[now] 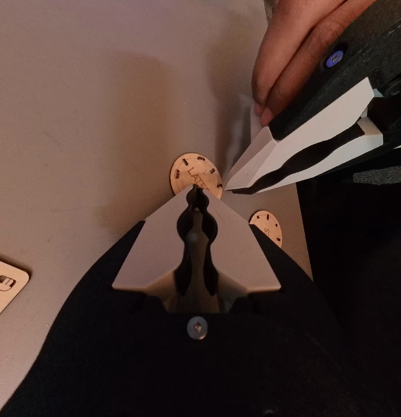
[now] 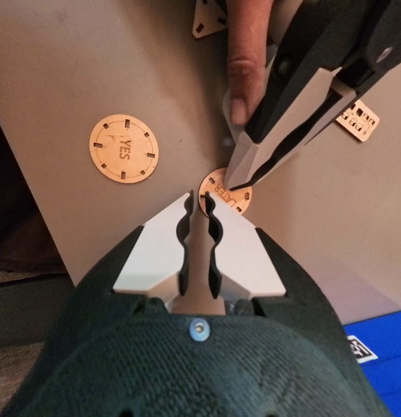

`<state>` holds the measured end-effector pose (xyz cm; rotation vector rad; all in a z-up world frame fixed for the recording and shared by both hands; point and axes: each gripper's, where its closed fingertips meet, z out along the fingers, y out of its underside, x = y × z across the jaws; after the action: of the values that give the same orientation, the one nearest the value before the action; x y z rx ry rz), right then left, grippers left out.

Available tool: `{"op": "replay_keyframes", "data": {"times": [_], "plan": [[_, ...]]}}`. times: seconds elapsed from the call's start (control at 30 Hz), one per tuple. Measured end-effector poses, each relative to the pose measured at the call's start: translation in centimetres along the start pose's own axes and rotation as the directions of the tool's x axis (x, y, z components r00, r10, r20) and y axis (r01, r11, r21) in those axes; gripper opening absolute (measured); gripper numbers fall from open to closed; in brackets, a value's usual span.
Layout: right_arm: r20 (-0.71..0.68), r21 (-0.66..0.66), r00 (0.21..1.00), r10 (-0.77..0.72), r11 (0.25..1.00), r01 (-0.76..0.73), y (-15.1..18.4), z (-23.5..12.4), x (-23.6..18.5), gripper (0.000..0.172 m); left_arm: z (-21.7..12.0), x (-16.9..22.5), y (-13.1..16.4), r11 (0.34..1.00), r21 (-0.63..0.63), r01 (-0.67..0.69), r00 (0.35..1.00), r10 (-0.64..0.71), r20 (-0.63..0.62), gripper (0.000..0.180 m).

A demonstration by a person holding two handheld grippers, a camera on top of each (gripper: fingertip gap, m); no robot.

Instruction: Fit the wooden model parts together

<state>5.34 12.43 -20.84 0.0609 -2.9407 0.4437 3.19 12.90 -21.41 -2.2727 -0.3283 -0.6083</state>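
Left wrist view: fingers together, tips pressing down on an engraved wooden disc.
Left gripper (image 1: 196,188) showing jaws closed with nothing between, tips resting on small wooden disc (image 1: 190,176) lying flat on grey table (image 1: 82,112); right gripper (image 1: 234,190) reaching in just beside the disc's edge; second wooden disc (image 1: 266,228) lying near; cut-out wooden plate (image 1: 5,284) well apart.
Right wrist view: right gripper (image 2: 199,194) standing with fingers slightly apart, straddling the small disc's (image 2: 220,194) rim, contact not determinable; left gripper (image 2: 232,187) pressing on its face; larger disc (image 2: 124,149) lying apart.
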Motion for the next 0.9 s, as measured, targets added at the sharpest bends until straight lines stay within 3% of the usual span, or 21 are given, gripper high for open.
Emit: {"op": "replay_keyframes", "data": {"times": [0.4,0.7,0.9], "plan": [[0.005,-0.033,1.000,0.003,0.999,-0.003,0.51,0.34,0.49,0.000,0.00,0.00,0.01,1.000,0.001,0.000,1.000,0.000,-0.003,0.000],[0.075,-0.006,0.992,0.106,0.994,-0.106,0.55,0.29,0.51,0.000,0.00,0.00,0.00,1.000,0.002,0.001,1.000,-0.001,-0.005,0.001],[0.058,0.024,0.995,0.082,0.996,-0.084,0.15,-0.20,0.87,0.000,0.00,0.01,-0.01,1.000,0.004,0.005,1.000,-0.005,-0.011,0.001]]}}
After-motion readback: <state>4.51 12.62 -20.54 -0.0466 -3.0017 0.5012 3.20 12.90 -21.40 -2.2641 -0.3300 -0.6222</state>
